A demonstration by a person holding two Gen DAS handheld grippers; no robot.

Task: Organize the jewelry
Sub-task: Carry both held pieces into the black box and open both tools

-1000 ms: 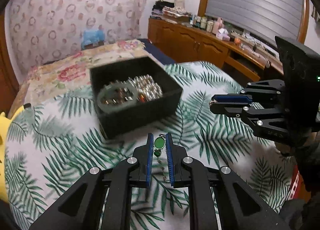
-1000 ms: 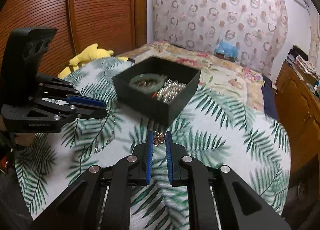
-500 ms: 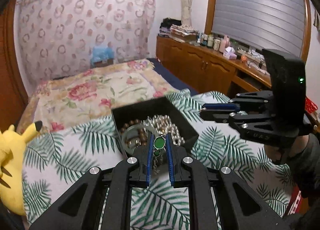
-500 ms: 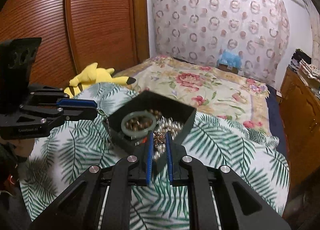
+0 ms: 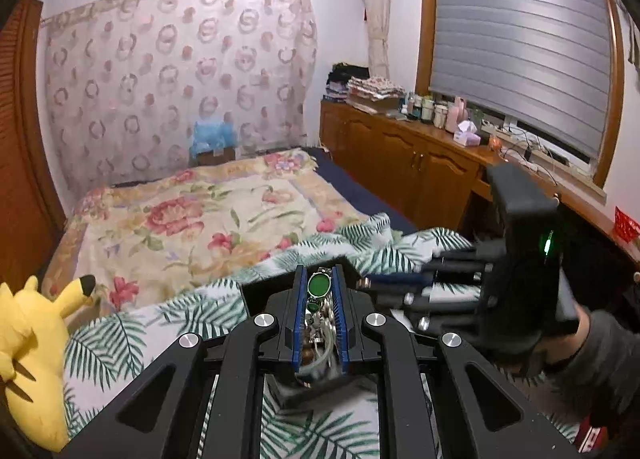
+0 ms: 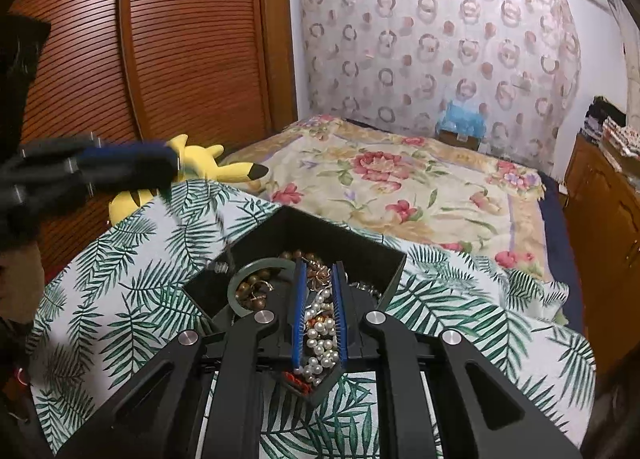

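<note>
Necklace with green stones is clenched in left tongs at lower centre, over the black box; release is called for next. Right tongs are nearly closed on a gold piece.

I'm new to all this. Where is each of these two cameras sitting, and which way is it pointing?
Left wrist view: rides on the left tool, looking along its blue-padded fingers, which pinch a green oval-stone necklace, toward the window side; the right tool and a grey sleeve show.
Right wrist view: rides on the right tool, looking over the open black jewelry box toward the brown slatted wardrobe; the blurred left tool shows.
Shared: yellow plush toy, leaf-print cloth, floral bed, each other's tool.
</note>
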